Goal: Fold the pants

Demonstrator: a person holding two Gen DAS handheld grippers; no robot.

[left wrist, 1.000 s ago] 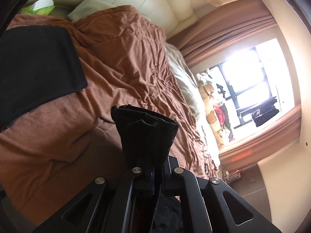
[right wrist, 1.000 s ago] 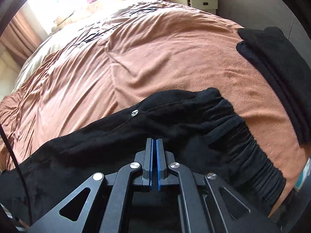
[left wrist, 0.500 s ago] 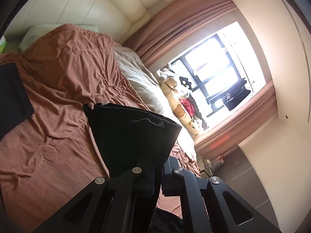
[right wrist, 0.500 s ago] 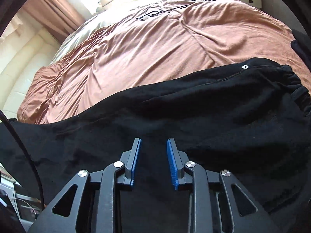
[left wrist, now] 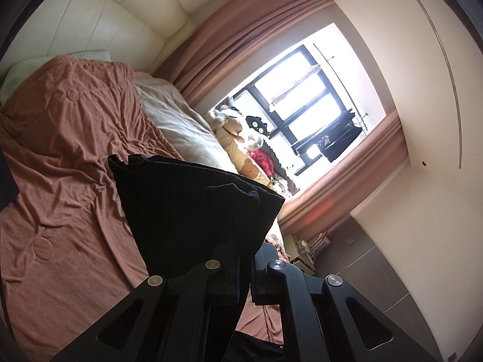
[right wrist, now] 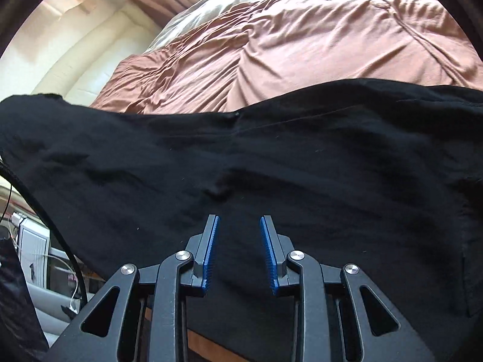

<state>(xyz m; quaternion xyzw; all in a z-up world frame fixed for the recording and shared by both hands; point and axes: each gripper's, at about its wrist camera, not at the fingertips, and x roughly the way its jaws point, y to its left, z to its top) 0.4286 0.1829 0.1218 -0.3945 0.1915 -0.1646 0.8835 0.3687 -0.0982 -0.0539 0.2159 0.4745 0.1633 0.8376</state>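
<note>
The left tool [left wrist: 244, 274] was clamped on a raised end of the black pants [right wrist: 271, 163]; the rest lay on the bed [right wrist: 302, 45] under the right tool [right wrist: 238, 253], its pads apart and empty. A lengthwise fold seemed underway; next, carrying that end over.

pants [right wrist: 271, 157]: lay on the bedspread [right wrist: 302, 39], at its near edge
headboard [right wrist: 60, 48]: stood behind the bedspread
</note>
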